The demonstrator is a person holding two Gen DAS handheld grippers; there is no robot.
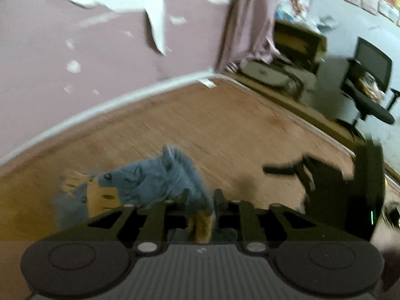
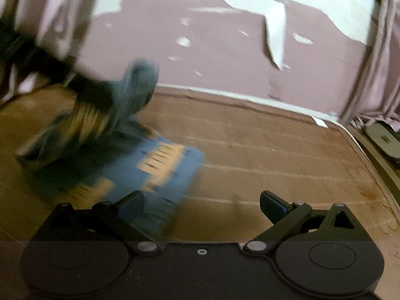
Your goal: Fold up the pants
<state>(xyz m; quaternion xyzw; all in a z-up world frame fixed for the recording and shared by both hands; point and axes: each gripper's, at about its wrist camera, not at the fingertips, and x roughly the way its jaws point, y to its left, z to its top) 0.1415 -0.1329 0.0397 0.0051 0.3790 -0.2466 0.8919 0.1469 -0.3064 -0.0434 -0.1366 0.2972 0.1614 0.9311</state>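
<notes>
Left tool (image 1: 200, 200) is pinched on the pants (image 1: 155, 177), lifting them; right tool (image 2: 202, 205) gapes wide, the pants (image 2: 160, 165) lying to its left on the floor (image 2: 275, 155).

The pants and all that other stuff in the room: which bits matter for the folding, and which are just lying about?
Part of the job:
- blue patched pants
- left tongs, shut on the pants
- right tongs, open
- brown surface under the pants

Just lying about:
- office chair
- pink curtain
- peeling pink wall
</notes>
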